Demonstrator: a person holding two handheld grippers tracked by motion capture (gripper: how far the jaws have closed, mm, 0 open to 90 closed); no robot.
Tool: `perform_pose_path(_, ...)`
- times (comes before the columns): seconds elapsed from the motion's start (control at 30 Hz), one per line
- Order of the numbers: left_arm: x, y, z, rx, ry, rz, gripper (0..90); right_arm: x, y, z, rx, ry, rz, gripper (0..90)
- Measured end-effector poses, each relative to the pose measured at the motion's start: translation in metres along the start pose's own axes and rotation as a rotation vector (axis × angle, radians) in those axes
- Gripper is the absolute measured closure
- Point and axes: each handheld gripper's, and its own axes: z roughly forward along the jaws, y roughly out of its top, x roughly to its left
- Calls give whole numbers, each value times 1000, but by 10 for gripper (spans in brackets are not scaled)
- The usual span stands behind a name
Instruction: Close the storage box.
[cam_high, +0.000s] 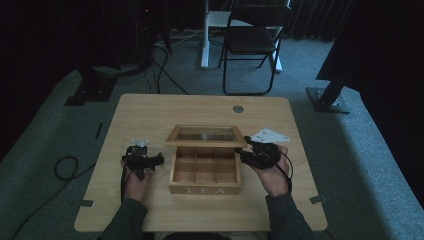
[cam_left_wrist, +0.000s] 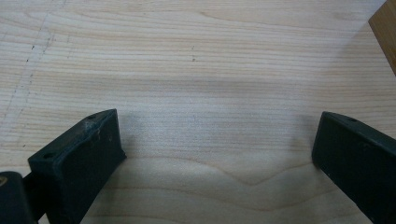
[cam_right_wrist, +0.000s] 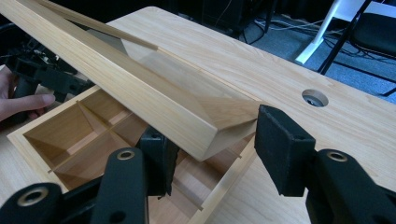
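desk (cam_high: 150, 110): light wood top, round cable hole (cam_high: 238, 108) near the far edge, grain shows clearly in the left gripper view

tea box (cam_high: 205, 172): wooden, sits mid-desk w/ "TEA" on the front wall facing the person. Inside is split into compartments by thin dividers; the ones I can see look bare

lid (cam_high: 206, 135): wood frame w/ a glass pane, raised and tilted up over the back of the box, front edge lifted clear of the box walls

left claw (cam_high: 145, 161): held in the person's left hand, to the left of the box, not touching it. Jaws spread wide apart, nothing between them, just bare desk under them in its own view. Corner of the box peeks in at the top right edge there (cam_left_wrist: 385, 35)

right claw (cam_right_wrist: 212, 147): at the box's right side, by the lid's near right corner. Jaws are apart w/ the lid corner (cam_right_wrist: 205, 126) sitting between them. One jaw is low, inside the box rim, the other is out on the desk side. Looks like a gap at the outer jaw, so loose around the lid, not clamped, as far as I can tell. In the high view it's at (cam_high: 245, 148) w/ its grey plate on top

hands: left hand (cam_high: 136, 182) and right hand (cam_high: 274, 177) come in from the bottom, dark green sleeves

bg: folding chair (cam_high: 252, 40) on grey carpet past the desk, cables on the floor, dark curtains, room is pretty dim tbh
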Motion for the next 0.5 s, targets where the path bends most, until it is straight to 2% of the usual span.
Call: perform_pose_path(0.5, 0, 0, 0, 0, 0, -2, 17, 5, -11, -3, -1, 9, 14, 489)
